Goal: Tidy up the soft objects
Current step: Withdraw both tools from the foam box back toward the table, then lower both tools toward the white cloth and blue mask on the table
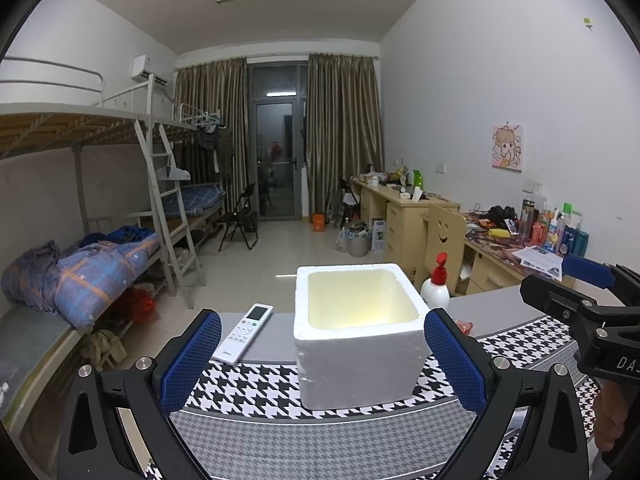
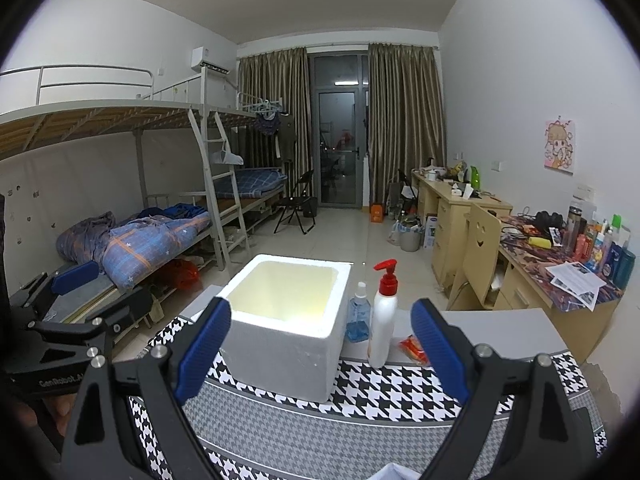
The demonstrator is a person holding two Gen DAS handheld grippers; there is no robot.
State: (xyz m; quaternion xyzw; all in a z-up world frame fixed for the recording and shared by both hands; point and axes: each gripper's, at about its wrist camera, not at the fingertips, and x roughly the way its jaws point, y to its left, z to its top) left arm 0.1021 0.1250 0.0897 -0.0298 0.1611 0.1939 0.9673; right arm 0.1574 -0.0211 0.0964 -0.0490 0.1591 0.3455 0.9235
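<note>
Room: a dorm room with bunk beds (image 1: 120, 208) on one side, desks (image 2: 472, 216) along the other wall, curtains and a glass door at the far end; the work surface is a table under a houndstooth cloth (image 1: 260, 392).
Task's thing: no soft object can be made out clearly; the white foam box (image 1: 360, 332) stands open and looks empty at the middle of the cloth, and I judge it the likely bin.
Possible soft item: a small red packet (image 2: 414, 350) lies just beside the pump bottle; what it is I cannot tell.
Left gripper (image 1: 322, 364): spread wide, holding nothing, fingers either side of the box in its view.
Right gripper (image 2: 322, 356): also wide and bare.
Around: a white remote (image 1: 246, 332) left of the box; a red-capped pump bottle (image 2: 384, 316) and a blue-liquid bottle (image 2: 358, 316) close by its right wall.
In the way: the two bottles stand between the box and the packet.
Risk: reaching for the packet could tip the tall pump bottle; a nudge could slide the light foam box.
</note>
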